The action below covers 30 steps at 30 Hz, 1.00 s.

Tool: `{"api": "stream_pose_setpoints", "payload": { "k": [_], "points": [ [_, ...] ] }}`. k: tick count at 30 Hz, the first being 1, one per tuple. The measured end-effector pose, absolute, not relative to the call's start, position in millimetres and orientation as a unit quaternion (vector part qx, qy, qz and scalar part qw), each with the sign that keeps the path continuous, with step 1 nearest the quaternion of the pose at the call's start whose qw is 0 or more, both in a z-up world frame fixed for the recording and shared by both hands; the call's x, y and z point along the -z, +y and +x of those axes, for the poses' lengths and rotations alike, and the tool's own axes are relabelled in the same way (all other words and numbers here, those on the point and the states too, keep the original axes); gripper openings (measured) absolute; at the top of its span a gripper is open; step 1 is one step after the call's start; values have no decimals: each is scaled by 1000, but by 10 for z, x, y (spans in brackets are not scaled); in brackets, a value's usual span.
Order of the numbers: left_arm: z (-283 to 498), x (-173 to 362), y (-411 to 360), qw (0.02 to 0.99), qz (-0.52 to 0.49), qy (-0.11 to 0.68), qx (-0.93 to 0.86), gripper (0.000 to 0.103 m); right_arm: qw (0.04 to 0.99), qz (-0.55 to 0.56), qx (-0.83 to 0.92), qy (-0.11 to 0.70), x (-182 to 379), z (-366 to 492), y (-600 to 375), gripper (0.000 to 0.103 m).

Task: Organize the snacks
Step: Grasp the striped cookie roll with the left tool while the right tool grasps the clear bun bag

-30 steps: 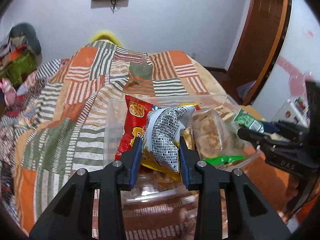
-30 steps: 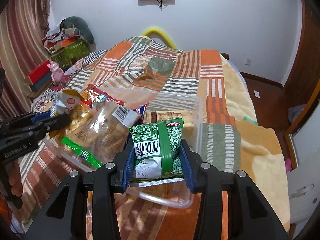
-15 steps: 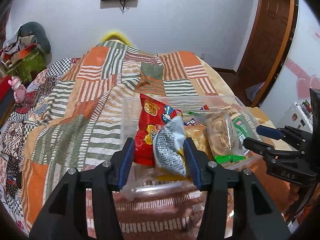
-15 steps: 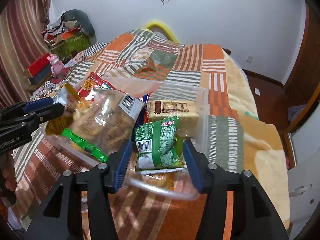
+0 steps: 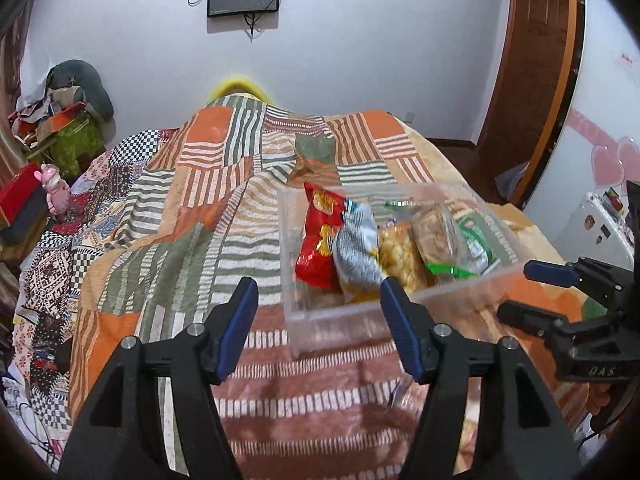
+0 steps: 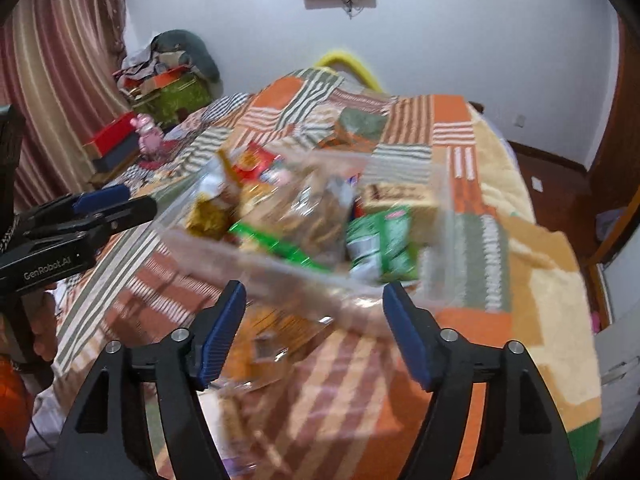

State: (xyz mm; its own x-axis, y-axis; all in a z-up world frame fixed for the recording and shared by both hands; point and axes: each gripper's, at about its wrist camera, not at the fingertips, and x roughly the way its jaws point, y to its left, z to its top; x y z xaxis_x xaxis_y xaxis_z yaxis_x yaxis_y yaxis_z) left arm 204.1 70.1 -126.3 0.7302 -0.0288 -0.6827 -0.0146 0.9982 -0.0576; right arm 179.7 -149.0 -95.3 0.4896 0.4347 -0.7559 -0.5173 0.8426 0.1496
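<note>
A clear plastic bin (image 5: 328, 320) sits on the patchwork bedspread and holds several snack packs. In it stand a red chip bag (image 5: 318, 240), a silver patterned bag (image 5: 356, 248), a clear bag of biscuits (image 5: 434, 232) and a green pack (image 5: 476, 240). My left gripper (image 5: 318, 324) is open and empty, just in front of the bin's near wall. My right gripper (image 6: 314, 328) is open and empty, in front of the bin (image 6: 280, 268); the green pack (image 6: 380, 244) lies inside it. The right wrist view is blurred.
The patchwork bedspread (image 5: 180, 208) covers the bed around the bin. A snack wrapper (image 6: 272, 332) lies on the bed below the right gripper. Cluttered boxes and a pink toy (image 5: 56, 188) stand at the left. A wooden door (image 5: 532, 68) is at the right.
Both grippers opened and let go of their packs: the silver bag and the green pack now rest in the bin. Both grippers pulled back from the bin.
</note>
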Motion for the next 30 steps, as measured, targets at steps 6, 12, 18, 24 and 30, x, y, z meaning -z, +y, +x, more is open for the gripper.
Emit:
{"api": "stream_pose_setpoints", "payload": {
  "k": [6,12,18,24,30],
  "points": [
    [1893,1421,730,922,-30,387,11,67,843,-46,-290,451,1163,1814,-1240,85],
    [1826,1606,750,910,-35,414,17,67,827,-50,-287,481,1393,1927,-1160,85],
    [1778,1725,684,903,-36,427,27,67,821,-56,-292,488,1449,1965,-1192,83],
    [1728,1756,595,899,-36,435,36,67,812,-45,-312,491,1442,1874,-1271,56],
    [1683,1762,463,892,-42,448,50,67,826,-43,-295,479,1405,1772,-1461,48]
  ]
}}
